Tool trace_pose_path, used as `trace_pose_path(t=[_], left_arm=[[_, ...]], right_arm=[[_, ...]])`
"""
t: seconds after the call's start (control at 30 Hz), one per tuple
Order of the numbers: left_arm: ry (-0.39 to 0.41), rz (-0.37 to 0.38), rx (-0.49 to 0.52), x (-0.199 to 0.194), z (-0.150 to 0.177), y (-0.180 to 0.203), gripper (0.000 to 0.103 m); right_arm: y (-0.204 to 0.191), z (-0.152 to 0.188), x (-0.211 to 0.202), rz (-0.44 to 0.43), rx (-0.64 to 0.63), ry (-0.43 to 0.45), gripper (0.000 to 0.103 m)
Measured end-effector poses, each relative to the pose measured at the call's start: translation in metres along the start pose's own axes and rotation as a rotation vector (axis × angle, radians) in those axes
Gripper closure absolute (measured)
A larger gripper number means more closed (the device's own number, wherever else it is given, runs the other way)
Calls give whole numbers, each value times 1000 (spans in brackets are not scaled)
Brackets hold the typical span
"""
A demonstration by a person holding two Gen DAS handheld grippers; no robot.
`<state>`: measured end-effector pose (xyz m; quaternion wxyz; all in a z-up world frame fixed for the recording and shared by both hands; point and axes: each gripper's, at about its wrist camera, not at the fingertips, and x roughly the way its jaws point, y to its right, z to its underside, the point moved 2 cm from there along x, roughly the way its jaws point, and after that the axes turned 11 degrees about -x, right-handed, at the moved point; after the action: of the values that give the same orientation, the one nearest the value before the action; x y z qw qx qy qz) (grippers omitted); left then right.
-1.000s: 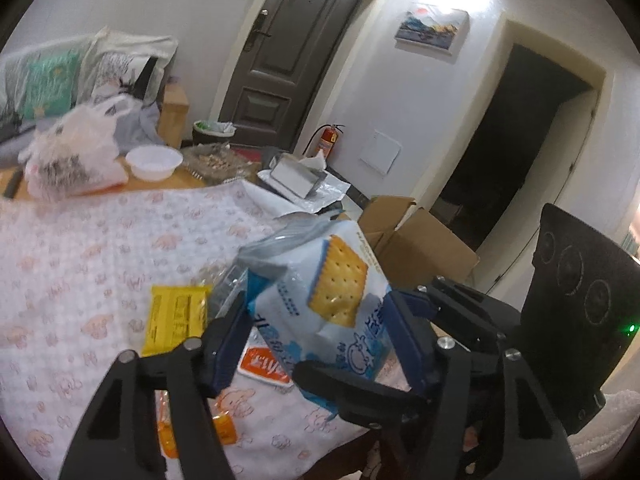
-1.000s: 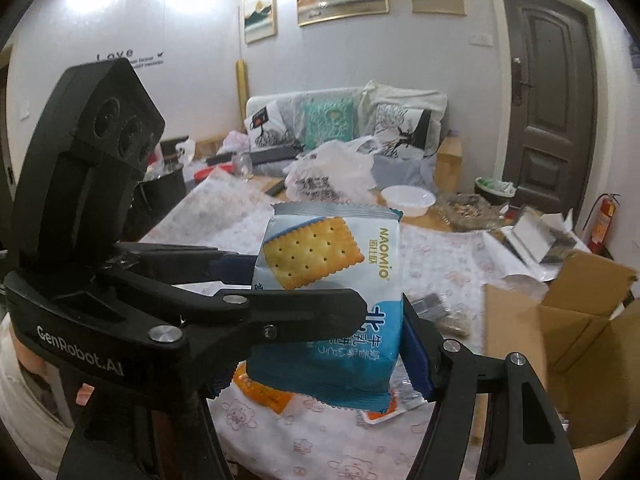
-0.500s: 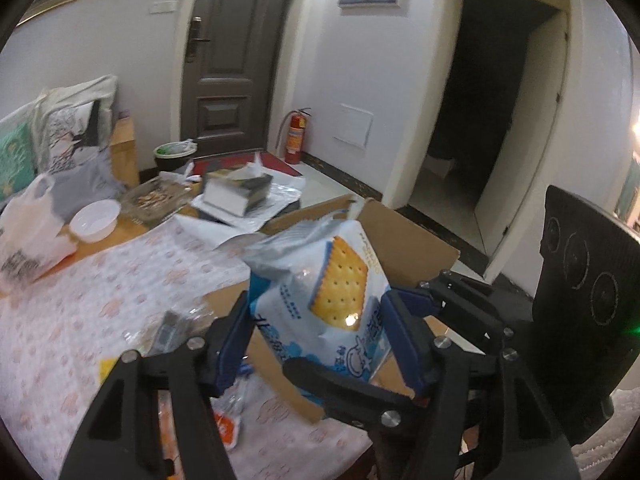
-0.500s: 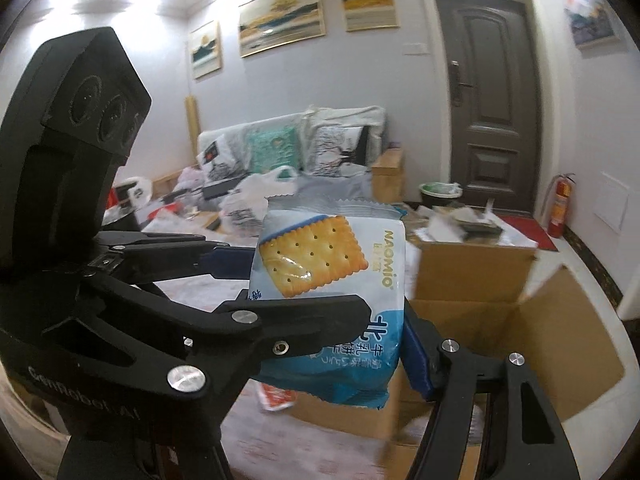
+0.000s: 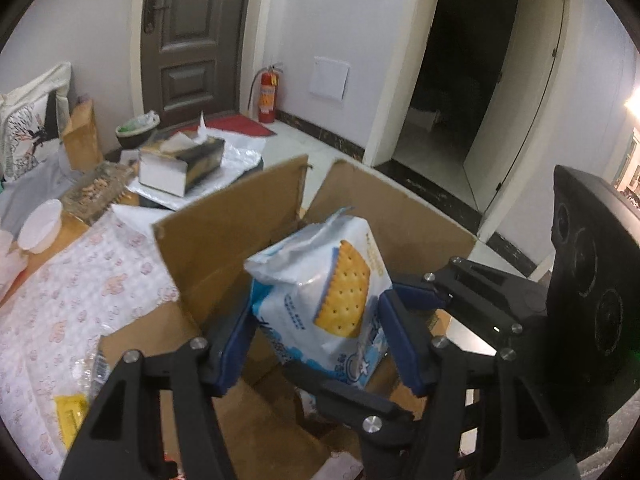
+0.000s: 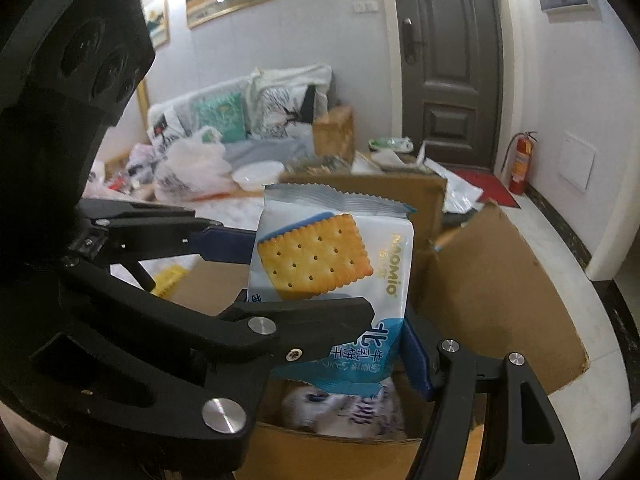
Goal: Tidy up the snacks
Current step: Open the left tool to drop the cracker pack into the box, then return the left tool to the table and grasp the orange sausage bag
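Observation:
A blue-and-white cracker bag (image 5: pixel 320 300) with a square cracker printed on it hangs over the open cardboard box (image 5: pixel 224 256). My left gripper (image 5: pixel 316 344) and my right gripper (image 6: pixel 340 336) are both shut on it, each from a different side. The bag also shows in the right wrist view (image 6: pixel 332 280), above the box (image 6: pixel 500 300). Another snack packet (image 6: pixel 332 408) lies inside the box below the bag. A yellow packet (image 5: pixel 70 412) lies on the patterned tablecloth (image 5: pixel 60 300) at the left.
A tissue box (image 5: pixel 180 160), a white bowl (image 5: pixel 40 228) and a tray of snacks (image 5: pixel 96 188) stand at the table's far end. A fire extinguisher (image 5: pixel 266 94) stands by the dark door. A sofa with cushions (image 6: pixel 240 116) and a plastic bag (image 6: pixel 192 168) lie beyond.
Both grippers have carried the cracker bag to the right, off the table and over the open cardboard box. The box now fills the space below the bag.

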<state>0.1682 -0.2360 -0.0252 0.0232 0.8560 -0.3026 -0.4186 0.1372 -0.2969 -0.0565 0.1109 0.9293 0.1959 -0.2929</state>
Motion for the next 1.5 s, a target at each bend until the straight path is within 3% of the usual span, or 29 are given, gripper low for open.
trace_pose_path(t=[0.17,0.47,0.6,0.87,1.13,1.23,1.5], left_arm=[[-54,-19,5,19,-2,-2,44],[-41,-21,-22,17,-4,-18,43],[-16,-18,-27,5,-4,-23,41],[60,-41,-37,-36,1,-31,39],[164,-87,-84,-95,17,-57,33],[210,-118,-103,-122,26,-71,29],[301,-223,-166,-187,63,-125,19]], right_arm=[[6,6,14,0,5,-47,40],[9,4,17,15,-2,-47,39],[6,4,14,15,-5,-46,33],[-11,-7,6,22,-31,-35,31],[-44,-24,-6,21,-71,0,18],[-65,-33,-11,17,-104,28,10],[-140,-52,-13,-38,-230,72,8]])
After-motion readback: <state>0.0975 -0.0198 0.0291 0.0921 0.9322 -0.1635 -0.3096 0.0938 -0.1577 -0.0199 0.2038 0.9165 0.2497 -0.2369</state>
